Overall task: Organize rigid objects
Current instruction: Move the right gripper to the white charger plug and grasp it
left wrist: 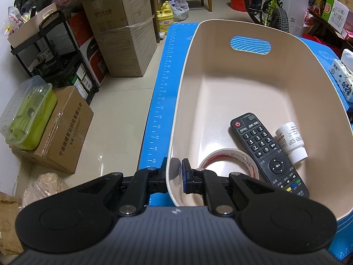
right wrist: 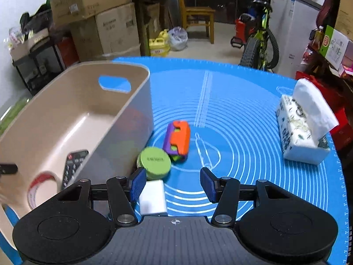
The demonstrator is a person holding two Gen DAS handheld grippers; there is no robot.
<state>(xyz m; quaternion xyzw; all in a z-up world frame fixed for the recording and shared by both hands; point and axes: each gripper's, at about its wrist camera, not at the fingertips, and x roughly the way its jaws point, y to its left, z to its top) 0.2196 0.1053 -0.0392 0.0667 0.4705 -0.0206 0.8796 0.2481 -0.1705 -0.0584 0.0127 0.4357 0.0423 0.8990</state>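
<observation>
Now | left gripper (left wrist: 174, 177) fingers clamp bin (left wrist: 176, 119) rim | right gripper (right wrist: 173, 184) fingers spread, empty

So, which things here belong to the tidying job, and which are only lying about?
Job: bin, remote, tape roll, white bottle, green tin, orange and purple toy, white block.
Lying about: tissue pack, cardboard boxes, bicycle, chair.
</observation>
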